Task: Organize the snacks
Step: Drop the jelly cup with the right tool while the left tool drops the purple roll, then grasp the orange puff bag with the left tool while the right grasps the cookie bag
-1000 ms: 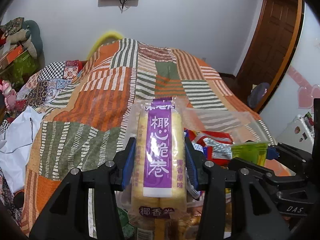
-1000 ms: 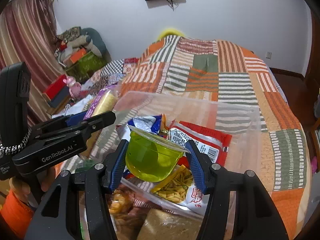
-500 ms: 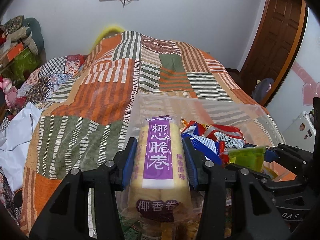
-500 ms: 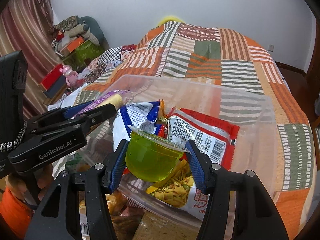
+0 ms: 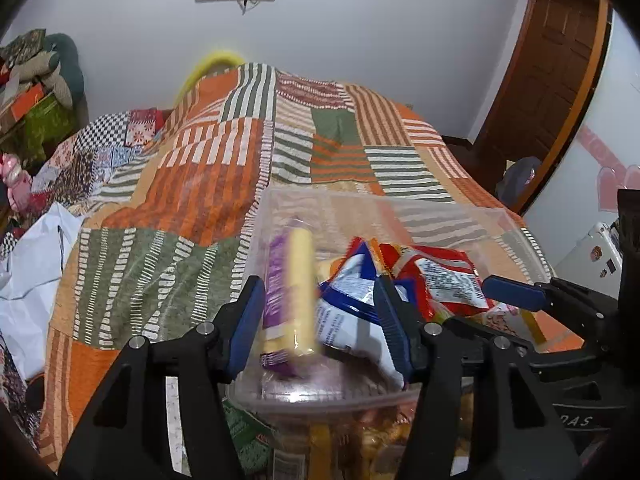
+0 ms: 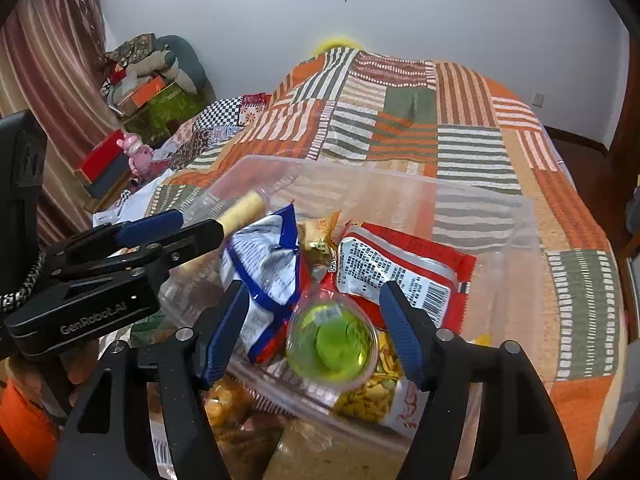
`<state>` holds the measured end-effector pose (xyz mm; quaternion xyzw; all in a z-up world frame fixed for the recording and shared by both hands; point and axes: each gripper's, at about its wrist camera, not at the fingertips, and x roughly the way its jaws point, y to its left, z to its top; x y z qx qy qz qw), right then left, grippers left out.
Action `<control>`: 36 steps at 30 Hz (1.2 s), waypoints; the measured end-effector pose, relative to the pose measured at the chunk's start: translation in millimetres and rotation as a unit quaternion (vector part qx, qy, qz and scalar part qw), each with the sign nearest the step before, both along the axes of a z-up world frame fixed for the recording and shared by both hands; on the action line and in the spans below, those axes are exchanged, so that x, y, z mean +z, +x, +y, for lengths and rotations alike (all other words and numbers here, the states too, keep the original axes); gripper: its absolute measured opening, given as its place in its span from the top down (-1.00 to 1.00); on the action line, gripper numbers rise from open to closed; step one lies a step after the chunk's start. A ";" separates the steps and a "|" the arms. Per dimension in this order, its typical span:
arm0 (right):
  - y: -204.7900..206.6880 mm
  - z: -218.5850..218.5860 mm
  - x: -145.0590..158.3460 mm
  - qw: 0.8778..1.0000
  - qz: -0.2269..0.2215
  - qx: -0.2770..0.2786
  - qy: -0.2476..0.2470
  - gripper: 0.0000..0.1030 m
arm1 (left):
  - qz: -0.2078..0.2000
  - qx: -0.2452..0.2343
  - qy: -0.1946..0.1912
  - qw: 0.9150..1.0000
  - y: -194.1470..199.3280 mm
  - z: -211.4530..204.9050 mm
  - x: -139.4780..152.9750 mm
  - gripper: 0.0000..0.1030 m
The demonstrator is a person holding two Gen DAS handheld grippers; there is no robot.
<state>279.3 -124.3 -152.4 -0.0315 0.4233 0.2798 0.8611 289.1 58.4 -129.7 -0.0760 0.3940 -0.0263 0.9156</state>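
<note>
quilt [image 5: 224,184]: orange, green, white striped patchwork
jelly cup [image 6: 332,342]: green
roll pack [image 5: 286,296]: purple, yellow

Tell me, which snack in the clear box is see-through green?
The jelly cup, lying between the right gripper fingers. The other snacks there are printed packets; only it is a clear green cup.

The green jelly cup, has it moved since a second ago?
Yes. The green jelly cup dropped from between the right gripper's fingers into the clear bin.

Between the spread blue-padded fingers of the left gripper [image 5: 320,320], a blurred purple-labelled pack of yellow wafer rolls [image 5: 290,296] stands tilted inside the clear plastic tub [image 5: 400,208], touching neither pad, left of a blue-and-white snack bag [image 5: 352,312].
</note>
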 end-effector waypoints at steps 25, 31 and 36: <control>-89.4 -27.9 57.5 0.996 -0.085 0.023 0.013 -0.47 | -0.026 -0.011 0.049 0.998 -123.2 -4.0 39.1 -0.72; -106.9 -35.2 48.0 0.997 -0.071 0.027 0.019 -0.48 | 0.019 -0.005 0.023 1.000 -151.2 -10.4 12.4 -0.76; -121.6 -42.8 39.6 0.998 -0.058 0.030 0.016 -0.48 | 0.058 0.000 0.003 0.998 -170.5 -20.4 -11.2 -0.76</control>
